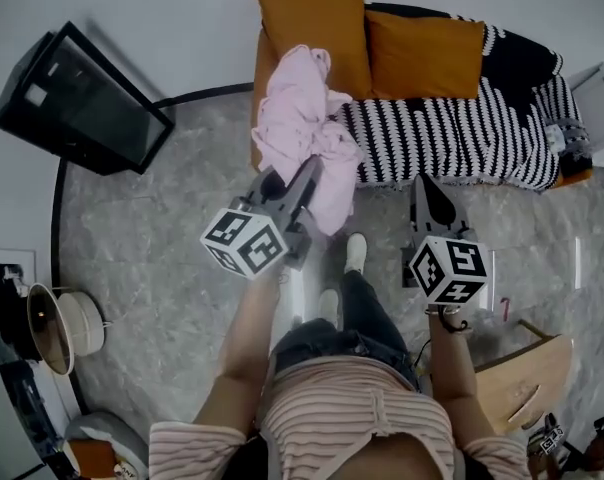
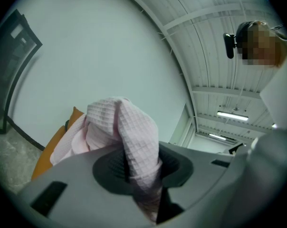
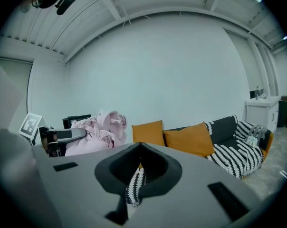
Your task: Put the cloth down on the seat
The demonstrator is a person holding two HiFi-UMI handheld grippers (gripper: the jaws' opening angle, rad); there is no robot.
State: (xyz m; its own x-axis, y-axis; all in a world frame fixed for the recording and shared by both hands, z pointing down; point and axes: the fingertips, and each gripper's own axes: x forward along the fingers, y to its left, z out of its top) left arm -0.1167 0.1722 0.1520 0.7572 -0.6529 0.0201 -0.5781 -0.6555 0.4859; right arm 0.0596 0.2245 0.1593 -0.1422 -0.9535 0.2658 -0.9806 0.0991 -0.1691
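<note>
Pink cloth (image 2: 127, 127), clamped between left tongs (image 2: 134, 175)

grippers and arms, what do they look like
The left gripper and right gripper are grey with dark tapering jaws; each carries a white cube with black square markers. The forearms are bare below short striped sleeves. A dark band circles the right wrist.

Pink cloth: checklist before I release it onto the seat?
1. Left gripper shut on pink cloth: ok.
2. Cloth over the left end of the sofa: ok.
3. Cloth resting on the seat: cannot tell, the cloth hides it.
4. Right gripper jaws together, apart from cloth: ok.
5. Cloth clear of striped blanket: not ok, edges overlap in head view.
</note>
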